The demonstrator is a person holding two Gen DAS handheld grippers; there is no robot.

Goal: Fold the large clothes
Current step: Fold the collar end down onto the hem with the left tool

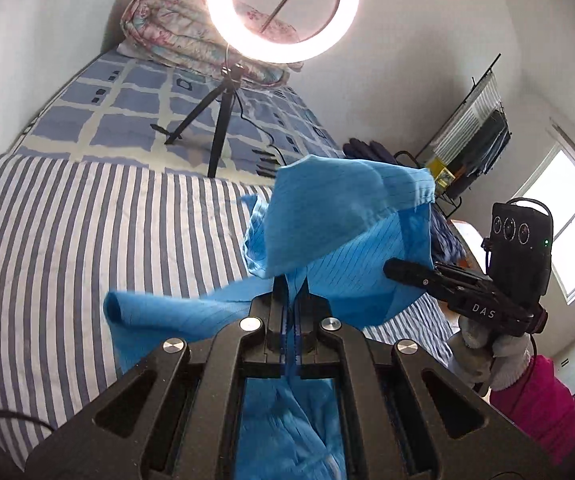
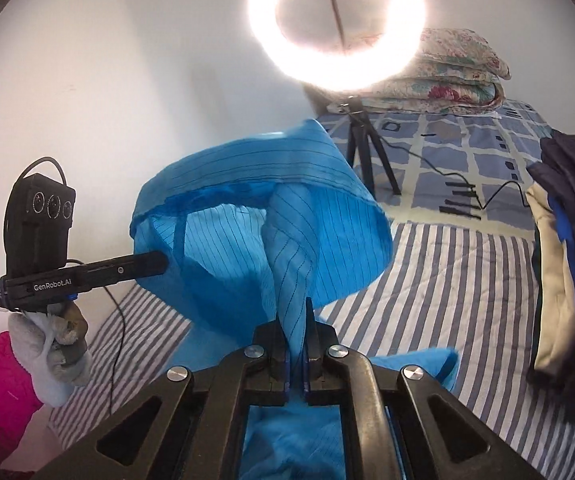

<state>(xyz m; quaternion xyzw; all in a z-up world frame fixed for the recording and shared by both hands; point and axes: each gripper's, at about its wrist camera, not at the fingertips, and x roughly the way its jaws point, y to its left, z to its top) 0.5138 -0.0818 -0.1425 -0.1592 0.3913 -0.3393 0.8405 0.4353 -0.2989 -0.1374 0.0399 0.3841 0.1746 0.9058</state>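
Note:
A large blue pinstriped garment (image 1: 327, 216) hangs in the air above the striped bed sheet (image 1: 87, 232). My left gripper (image 1: 294, 292) is shut on a fold of it, with cloth passing between the pads. Seen from the right wrist, the same blue garment (image 2: 255, 224) billows up, and my right gripper (image 2: 293, 316) is shut on another bunch of its fabric. The right gripper (image 1: 403, 270) also shows at the right of the left wrist view, its tip in the cloth. The left gripper (image 2: 155, 262) shows at the left of the right wrist view, held by a gloved hand (image 2: 51, 356).
A lit ring light (image 1: 283, 8) on a black tripod (image 1: 215, 120) stands on the checked bedspread (image 1: 127, 108), its cable trailing. A folded floral quilt (image 2: 455, 76) lies at the head. Dark folded clothes (image 2: 567, 280) are stacked at the right. A rack (image 1: 471, 136) and window (image 1: 571, 220) are beyond.

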